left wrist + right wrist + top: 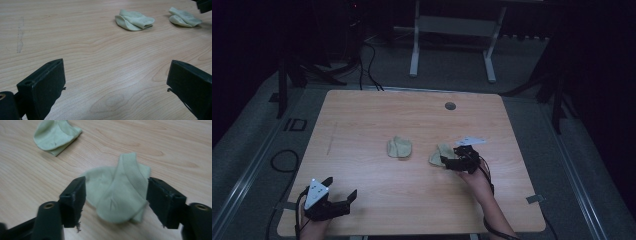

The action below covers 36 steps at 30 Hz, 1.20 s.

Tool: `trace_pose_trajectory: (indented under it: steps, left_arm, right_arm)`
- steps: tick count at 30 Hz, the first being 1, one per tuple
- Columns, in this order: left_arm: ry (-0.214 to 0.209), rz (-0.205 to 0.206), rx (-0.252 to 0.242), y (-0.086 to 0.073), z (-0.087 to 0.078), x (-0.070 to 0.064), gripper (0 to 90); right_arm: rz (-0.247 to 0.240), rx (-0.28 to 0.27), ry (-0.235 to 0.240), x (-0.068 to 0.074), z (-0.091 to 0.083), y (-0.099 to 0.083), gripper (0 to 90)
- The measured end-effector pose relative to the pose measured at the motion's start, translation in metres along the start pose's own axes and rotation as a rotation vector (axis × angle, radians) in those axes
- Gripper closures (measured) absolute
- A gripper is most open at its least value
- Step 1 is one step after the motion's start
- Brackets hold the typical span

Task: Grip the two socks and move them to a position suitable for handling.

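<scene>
Jaws of the right gripper [116, 202] stood spread astride the nearer pale-green sock [117, 195] mid-table, seemingly poised to pinch it, while the left gripper [337, 197], likewise spread, idled near the table [362, 120] edge.

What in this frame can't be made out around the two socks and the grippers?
- Near sock, right gripper view: whether the jaws of the right gripper touch it; they flank it, contact unclear.
- Same sock, high view: its right part hidden behind the gripper.
- Far sock, right gripper view: top cut off by the frame edge.
- Left gripper: jaw tips cut off.
</scene>
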<state>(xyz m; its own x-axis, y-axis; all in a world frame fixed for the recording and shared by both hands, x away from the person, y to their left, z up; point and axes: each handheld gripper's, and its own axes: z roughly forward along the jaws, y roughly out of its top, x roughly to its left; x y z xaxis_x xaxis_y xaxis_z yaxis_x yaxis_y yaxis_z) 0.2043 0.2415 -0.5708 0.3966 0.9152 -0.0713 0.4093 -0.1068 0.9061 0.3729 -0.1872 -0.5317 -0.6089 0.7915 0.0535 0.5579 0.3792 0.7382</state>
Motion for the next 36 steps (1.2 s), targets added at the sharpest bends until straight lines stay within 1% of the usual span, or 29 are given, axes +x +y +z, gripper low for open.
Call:
trace_pose_trajectory:
  steps: [2,7,8,11,12,16,17,18,19,20,22,23,24,25,28,30,31,33,36]
  left_arm:
    - [-0.001,0.002,-0.002,0.000,0.000,0.000,2.1]
    - [-0.004,0.003,0.000,0.000,0.000,0.000,2.1]
    - [-0.003,0.004,0.000,0.000,0.000,0.000,2.1]
    - [-0.007,0.004,0.001,0.000,0.000,0.000,2.1]
    - [-0.007,0.003,0.002,0.000,0.000,0.000,2.1]
    - [-0.009,0.010,0.008,0.000,0.001,0.000,2.0]
    - [-0.009,0.011,0.009,0.000,0.001,0.000,2.1]
    - [-0.008,0.013,0.010,0.000,0.001,-0.001,2.1]
    - [-0.009,0.012,0.010,0.000,0.001,-0.001,2.1]
    - [-0.011,0.013,0.011,0.000,0.001,-0.001,2.0]
    - [-0.011,0.016,0.014,0.000,0.002,-0.001,2.0]
    - [-0.011,0.016,0.014,0.000,0.002,-0.001,2.1]
    - [-0.012,0.016,0.014,0.000,0.002,-0.001,2.1]
    - [-0.012,0.016,0.015,0.000,0.002,-0.001,2.1]
    - [-0.013,0.015,0.015,0.000,0.002,-0.001,2.1]
    - [-0.014,0.011,0.014,0.000,0.002,-0.001,2.1]
    - [-0.013,0.012,0.015,0.000,0.002,-0.001,2.0]
    - [-0.014,0.009,0.013,0.000,0.002,-0.001,2.0]
    - [-0.015,0.012,0.015,0.000,0.002,-0.001,2.1]
  right_arm:
    - [-0.016,0.032,-0.005,0.005,0.008,0.004,34.9]
    - [-0.065,0.104,-0.050,0.013,0.026,0.007,35.6]
    - [-0.071,0.114,-0.054,0.014,0.029,0.008,35.6]
    - [-0.083,0.153,-0.086,0.015,0.038,0.007,36.1]
    - [-0.090,0.156,-0.095,0.016,0.041,0.007,36.3]
    - [-0.076,0.166,-0.111,0.018,0.042,0.010,42.5]
    - [-0.061,0.166,-0.118,0.019,0.042,0.010,42.8]
    - [-0.064,0.178,-0.121,0.019,0.042,0.011,43.4]
    - [-0.065,0.183,-0.123,0.020,0.043,0.012,46.2]
    - [-0.078,0.184,-0.120,0.022,0.043,0.012,48.4]
    - [-0.079,0.183,-0.118,0.025,0.043,0.013,58.1]
    - [-0.079,0.183,-0.118,0.025,0.043,0.013,58.1]
    - [-0.092,0.183,-0.118,0.027,0.044,0.014,61.3]
    - [-0.098,0.187,-0.123,0.030,0.044,0.015,66.4]
    - [-0.105,0.178,-0.125,0.033,0.046,0.015,76.6]
    - [-0.089,0.175,-0.131,0.033,0.046,0.017,81.5]
    - [-0.069,0.174,-0.124,0.033,0.045,0.018,82.2]
    - [-0.048,0.169,-0.125,0.035,0.041,0.020,83.0]
    - [-0.038,0.145,-0.118,0.039,0.031,0.024,83.2]
